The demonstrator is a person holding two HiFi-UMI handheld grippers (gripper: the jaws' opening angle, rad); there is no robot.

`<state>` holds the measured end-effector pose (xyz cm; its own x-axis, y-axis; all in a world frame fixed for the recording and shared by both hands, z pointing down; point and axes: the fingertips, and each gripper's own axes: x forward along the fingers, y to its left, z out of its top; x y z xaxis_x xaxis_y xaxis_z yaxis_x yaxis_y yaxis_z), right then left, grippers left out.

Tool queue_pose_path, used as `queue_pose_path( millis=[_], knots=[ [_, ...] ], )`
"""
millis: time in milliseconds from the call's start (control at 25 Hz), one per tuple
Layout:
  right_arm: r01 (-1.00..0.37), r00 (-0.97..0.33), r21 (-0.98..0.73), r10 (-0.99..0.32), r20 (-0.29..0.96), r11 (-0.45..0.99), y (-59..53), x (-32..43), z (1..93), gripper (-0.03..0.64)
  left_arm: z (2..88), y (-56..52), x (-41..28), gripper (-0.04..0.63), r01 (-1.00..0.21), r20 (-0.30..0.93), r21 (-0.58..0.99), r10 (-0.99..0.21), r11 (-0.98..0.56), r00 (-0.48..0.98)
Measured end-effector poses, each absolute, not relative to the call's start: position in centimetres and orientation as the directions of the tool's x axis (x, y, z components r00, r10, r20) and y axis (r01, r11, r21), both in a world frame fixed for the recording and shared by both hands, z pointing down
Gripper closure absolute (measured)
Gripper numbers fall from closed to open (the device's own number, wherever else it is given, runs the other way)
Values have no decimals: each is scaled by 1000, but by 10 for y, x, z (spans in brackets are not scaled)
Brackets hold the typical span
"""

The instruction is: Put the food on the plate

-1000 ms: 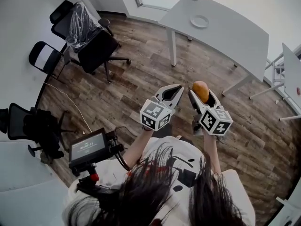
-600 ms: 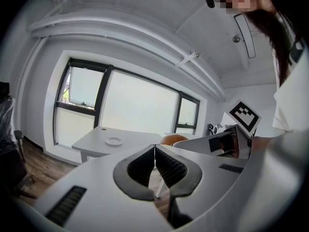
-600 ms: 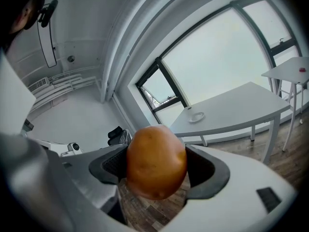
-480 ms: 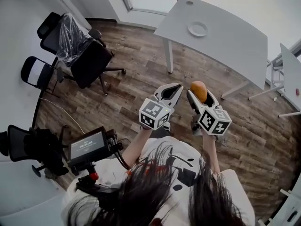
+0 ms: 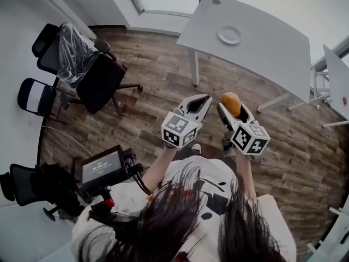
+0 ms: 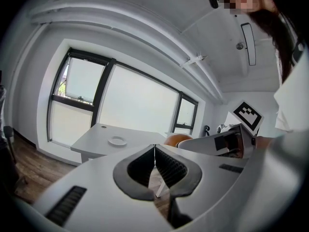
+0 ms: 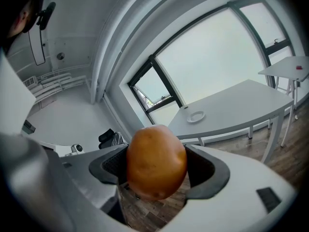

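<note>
An orange-brown potato (image 5: 231, 103) (image 7: 156, 161) sits between the jaws of my right gripper (image 5: 231, 106) (image 7: 157, 164), which is shut on it, held in the air over the wooden floor. My left gripper (image 5: 200, 103) (image 6: 154, 150) hangs just to its left, shut with nothing in it. A small white plate (image 5: 229, 34) (image 6: 117, 140) (image 7: 195, 116) lies on a grey table (image 5: 262, 42) well ahead of both grippers. The potato (image 6: 176, 138) also peeks over the left gripper's jaw in the left gripper view.
Black office chairs (image 5: 98, 75), one wrapped in plastic (image 5: 70, 51), stand to the left. A second white table (image 5: 335, 81) is at the right edge. A monitor rig (image 5: 101, 169) hangs at my lower left. Large windows (image 6: 125, 105) run behind the grey table.
The whole view has shifted forward: the grey table and plate are slightly nearer and the chairs have slid left. Both grippers keep their pose, potato still held.
</note>
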<state>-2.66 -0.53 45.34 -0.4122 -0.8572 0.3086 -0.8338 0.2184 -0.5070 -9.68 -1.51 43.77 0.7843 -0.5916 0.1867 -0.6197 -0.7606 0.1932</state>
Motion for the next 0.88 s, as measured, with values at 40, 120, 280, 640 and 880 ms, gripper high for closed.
queue_pose_path(
  millis=[40, 120, 280, 640, 880],
  knots=[
    [-835, -410, -506, -857, 313, 214, -11, -28, 454, 242, 439, -21, -99, 589, -618, 189, 196, -589, -761, 786],
    [-838, -403, -508, -853, 332, 199, -32, -38, 457, 242, 444, -44, -110, 589, -616, 199, 212, -584, -758, 787],
    [-838, -400, -514, -846, 353, 182, -62, -48, 463, 242, 451, -75, -120, 589, -614, 210, 245, -578, -750, 789],
    [-824, -437, -526, -828, 352, 211, -105, -29, 473, 242, 460, -111, -100, 589, -640, 230, 235, -598, -732, 768],
    [-817, -473, -517, -811, 345, 256, -158, 0, 467, 242, 452, -165, -70, 589, -672, 215, 235, -637, -702, 740]
  ],
)
